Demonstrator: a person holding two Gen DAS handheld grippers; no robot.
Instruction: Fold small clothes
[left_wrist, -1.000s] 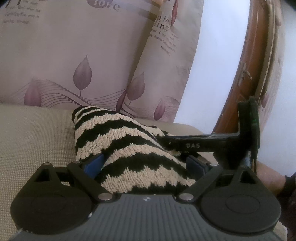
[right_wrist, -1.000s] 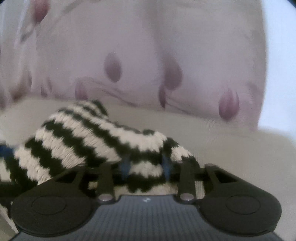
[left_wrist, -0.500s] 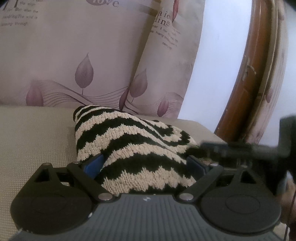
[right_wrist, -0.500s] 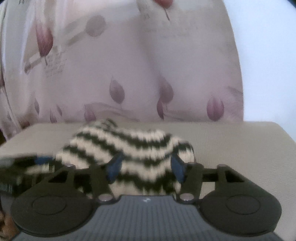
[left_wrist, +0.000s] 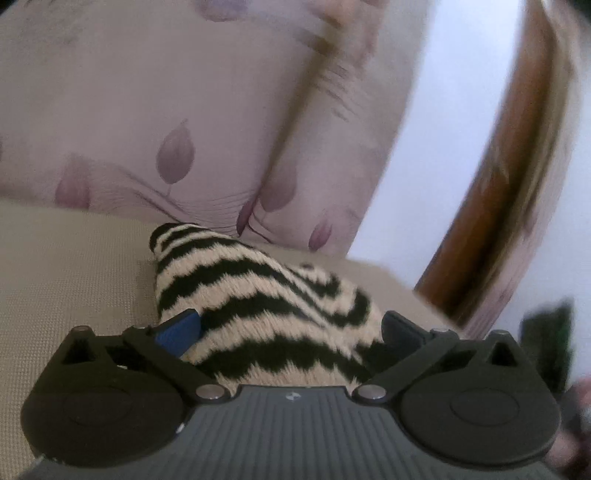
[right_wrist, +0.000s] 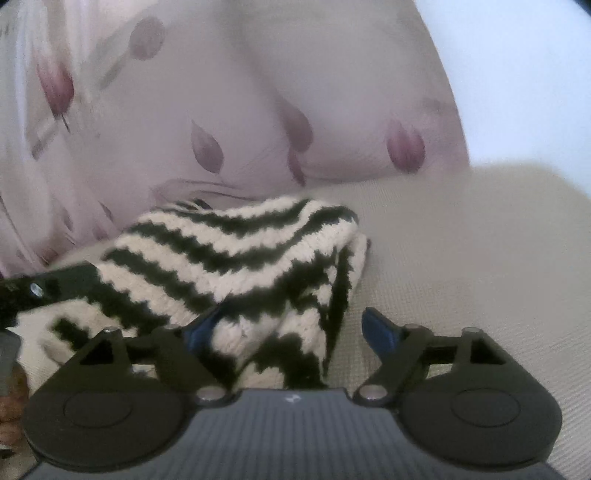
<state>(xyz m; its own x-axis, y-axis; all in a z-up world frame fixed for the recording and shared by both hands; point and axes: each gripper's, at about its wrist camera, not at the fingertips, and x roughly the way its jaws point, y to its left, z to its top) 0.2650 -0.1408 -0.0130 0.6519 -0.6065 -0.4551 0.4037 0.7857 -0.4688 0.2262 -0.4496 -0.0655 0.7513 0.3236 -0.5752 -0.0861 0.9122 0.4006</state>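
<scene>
A black-and-cream zigzag knit garment (left_wrist: 258, 295) lies bunched on the beige seat (left_wrist: 74, 280). My left gripper (left_wrist: 288, 325) straddles its near end, jaws opening wide. The knit fills the gap, and the right pad stands just off it. In the right wrist view the same garment (right_wrist: 221, 251) lies folded over. My right gripper (right_wrist: 288, 328) is opening around its near corner. Its left pad sits at the cloth and its right pad is well off it over bare seat. The left gripper's finger (right_wrist: 40, 288) shows at that view's left edge.
Pink cushions with purple leaves (left_wrist: 166, 129) stand along the back of the seat. A brown wooden frame (left_wrist: 491, 206) and a white wall (left_wrist: 436, 147) are at the right. Bare beige seat (right_wrist: 480, 277) lies right of the garment. A hand (right_wrist: 11, 398) shows at the lower left.
The right gripper's jaws have spread off the knit they pinched, and it has drawn back toward the right. In the left view it has left the garment; that view has rolled.
</scene>
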